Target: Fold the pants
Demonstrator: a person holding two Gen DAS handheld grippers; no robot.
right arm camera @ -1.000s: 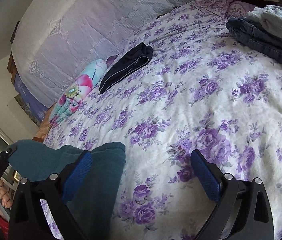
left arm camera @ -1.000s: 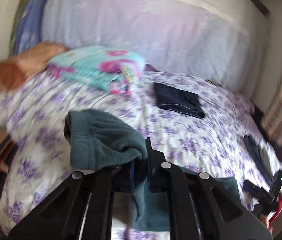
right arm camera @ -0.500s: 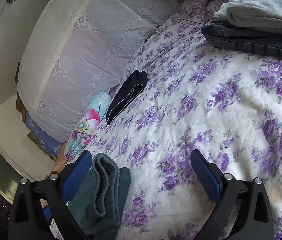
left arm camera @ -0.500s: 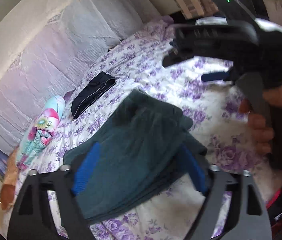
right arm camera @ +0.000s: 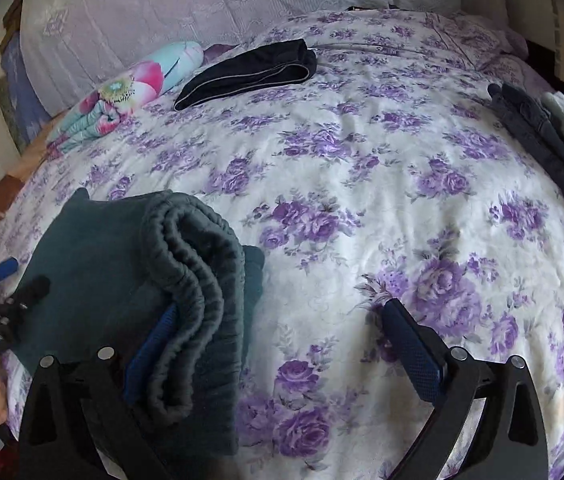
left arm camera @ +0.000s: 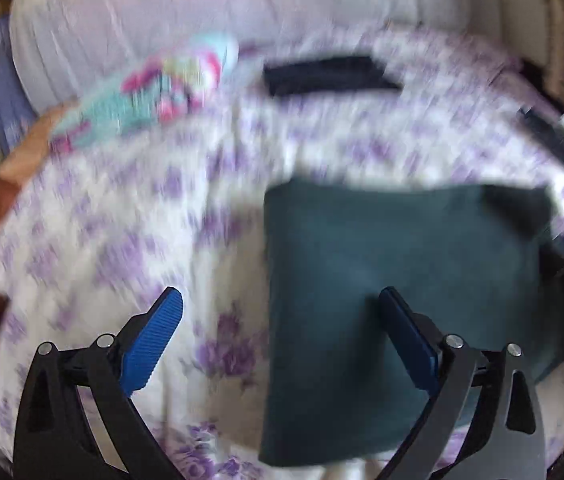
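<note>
My left claw (left arm camera: 280, 328) has just been opening and now stands spread wide, nothing pressed between its pads. The folded teal pants (left arm camera: 401, 288) lie flat on the bed (left arm camera: 122, 220), filling the centre and lower right of the left wrist view; their left edge runs nearly straight down between my two fingers, so the right pad (left arm camera: 409, 340) sits over the cloth and the left pad over bare floral cover. That view is blurred.

My right claw (right arm camera: 278, 344) is also spread, gripping nothing. In its view the pants (right arm camera: 130, 264) sit at lower left, the ribbed waistband edge (right arm camera: 194, 264) rolled up in front of my left pad (right arm camera: 154, 344); I cannot tell whether it touches the pad. My left claw's tip (right arm camera: 0, 272) shows at the far left edge, beside the pants.

The open stretch of bedcover runs across the middle and right of that frame. Its limits: a dark folded garment (right arm camera: 250, 68) and a flowered bundle (right arm camera: 130, 92) at the upper left, a stack of grey and dark clothes (right arm camera: 549, 132) along the right edge.
</note>
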